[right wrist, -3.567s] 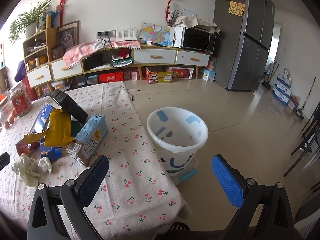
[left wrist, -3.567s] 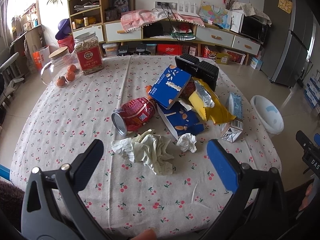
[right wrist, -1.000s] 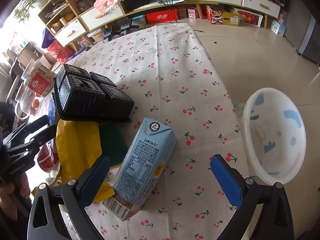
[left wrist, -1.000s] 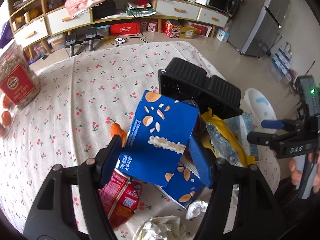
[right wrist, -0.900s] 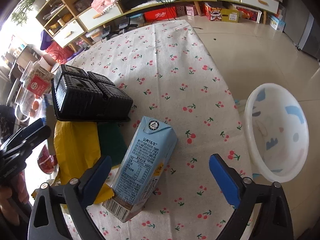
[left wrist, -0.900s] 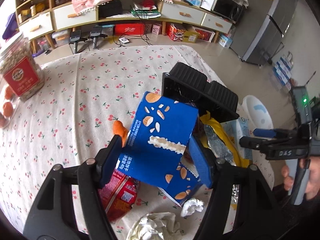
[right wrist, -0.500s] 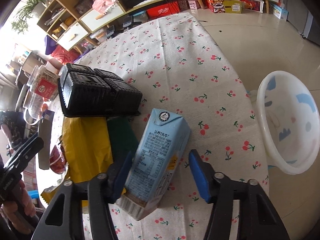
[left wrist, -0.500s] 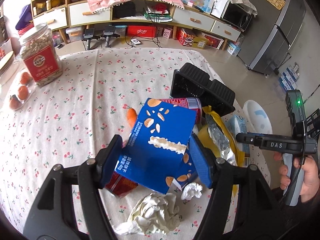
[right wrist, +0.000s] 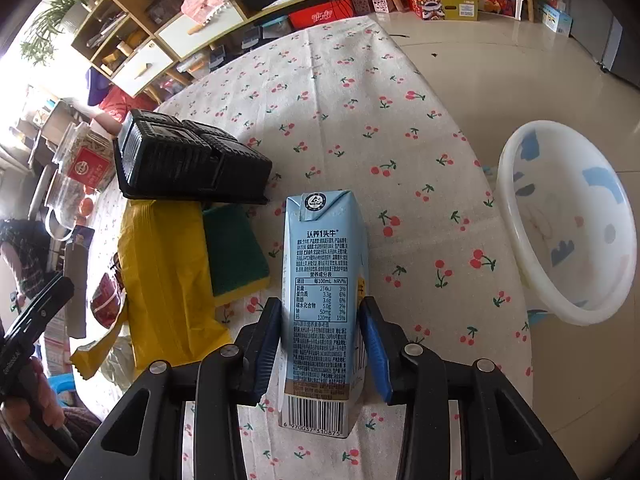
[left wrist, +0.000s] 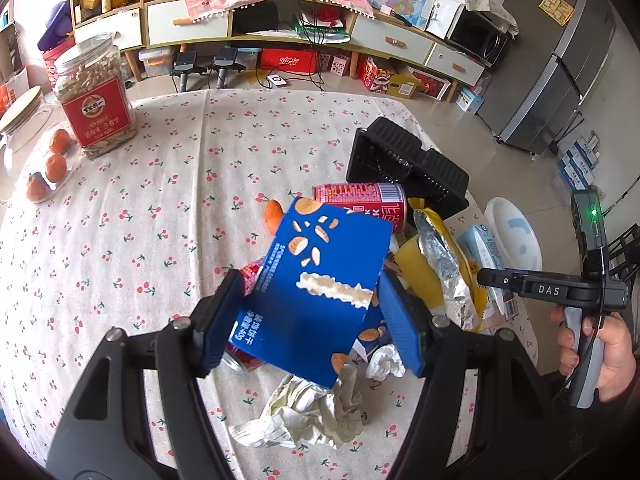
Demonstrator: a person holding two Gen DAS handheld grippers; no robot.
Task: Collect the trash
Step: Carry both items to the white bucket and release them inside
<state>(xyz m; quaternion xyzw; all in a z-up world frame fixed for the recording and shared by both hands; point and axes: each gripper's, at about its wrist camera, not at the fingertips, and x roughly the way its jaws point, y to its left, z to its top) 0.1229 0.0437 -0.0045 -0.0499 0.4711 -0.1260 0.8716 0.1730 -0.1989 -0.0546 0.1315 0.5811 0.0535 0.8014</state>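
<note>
My left gripper (left wrist: 311, 278) is shut on a blue snack box (left wrist: 332, 248) and holds it tilted above the trash pile on the cherry-print tablecloth (left wrist: 168, 200). Under the box lie a red can (left wrist: 360, 200), a yellow foil bag (left wrist: 436, 276) and crumpled paper (left wrist: 308, 412). In the right wrist view, my right gripper (right wrist: 321, 303) points down over a light-blue milk carton (right wrist: 324, 248) lying near the table's edge. Its jaws are closing, and both blue pads touch the carton's sides. A white bin (right wrist: 568, 220) stands on the floor to the right.
A black plastic tray (right wrist: 180, 164), a green and yellow sponge (right wrist: 234, 252) and the yellow bag (right wrist: 164, 272) lie left of the carton. A nut jar (left wrist: 94, 96) and a glass jar of oranges (left wrist: 44, 168) stand at the far left. The table edge (right wrist: 496, 272) drops off beside the bin.
The right jaws went from wide open to closed in on the milk carton. My left gripper drew back from the pile with the blue box, uncovering the red can.
</note>
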